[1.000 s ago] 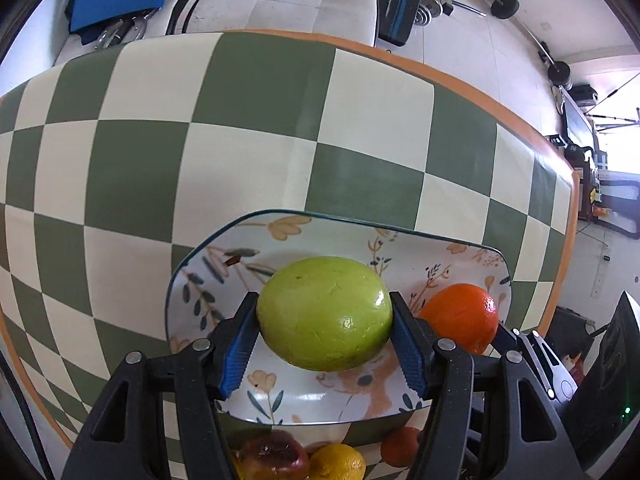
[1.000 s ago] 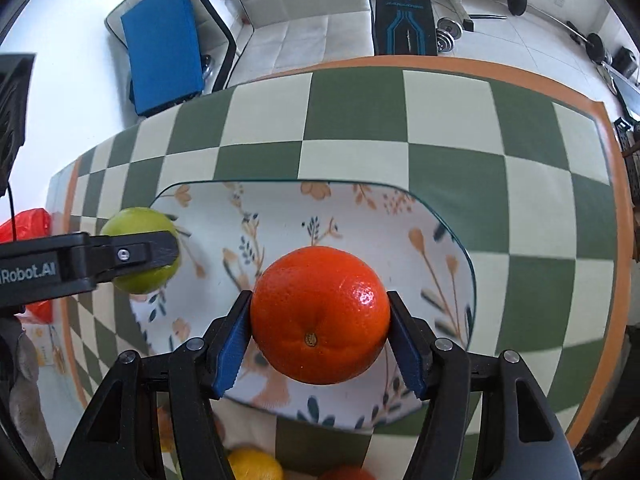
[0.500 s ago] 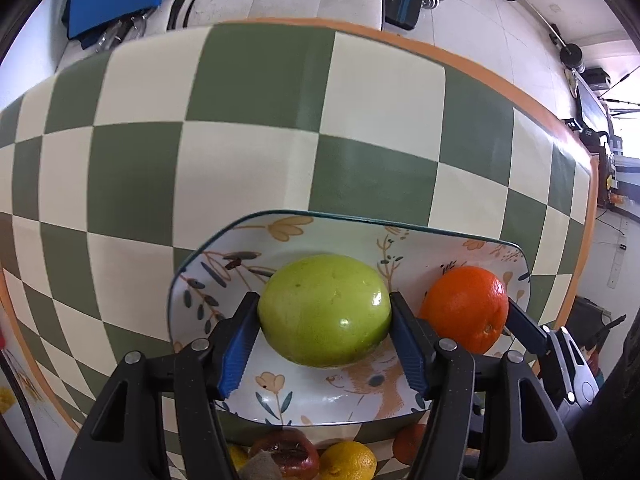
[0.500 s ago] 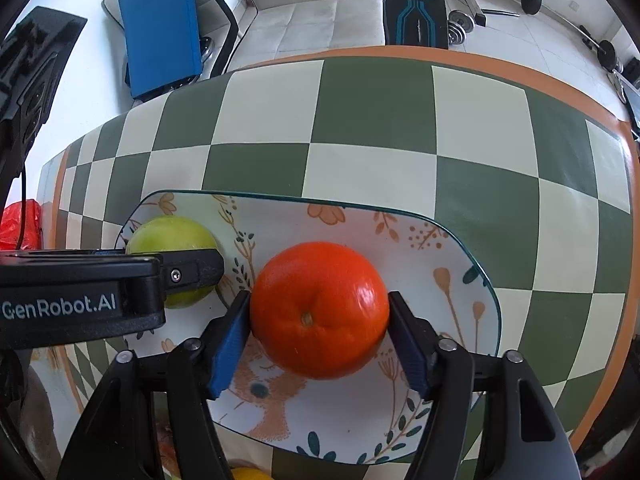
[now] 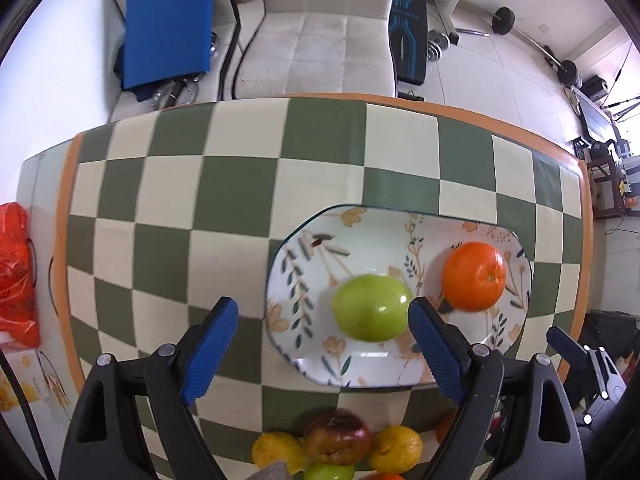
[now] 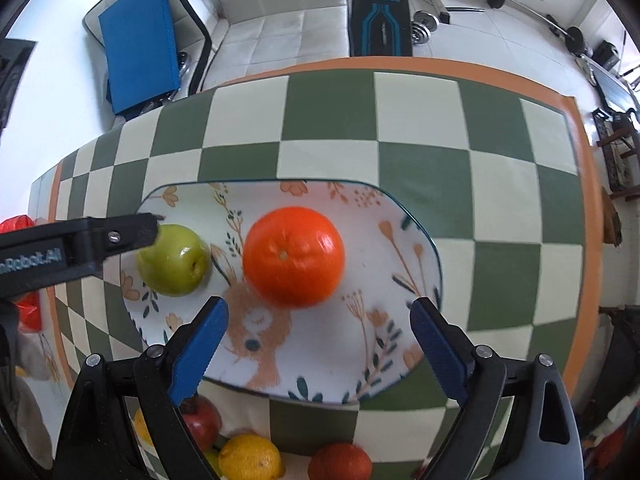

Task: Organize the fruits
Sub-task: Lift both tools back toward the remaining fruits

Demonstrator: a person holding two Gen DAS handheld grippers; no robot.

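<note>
A green apple (image 5: 371, 306) and an orange (image 5: 473, 277) lie side by side in a floral plate (image 5: 308, 248) on the checkered table. The left gripper (image 5: 322, 320) is open and empty, just above and behind the apple. In the right wrist view the orange (image 6: 293, 255) sits mid-plate with the apple (image 6: 173, 259) to its left on the plate (image 6: 400, 280). The right gripper (image 6: 319, 318) is open and empty, pulled back from the orange. The left gripper's arm (image 6: 76, 244) overlaps the apple's left side.
A pile of loose fruit lies at the near table edge: a dark red fruit (image 5: 337, 436), yellow fruits (image 5: 395, 449), a lemon (image 6: 250, 458) and an orange fruit (image 6: 340, 462). A red bag (image 5: 16, 276) is at the left. A white sofa (image 5: 328, 52) stands beyond the table.
Both grippers opened and let go of their fruit, the apple and orange now resting in the plate. Both grippers drew back and up, widening the view.
</note>
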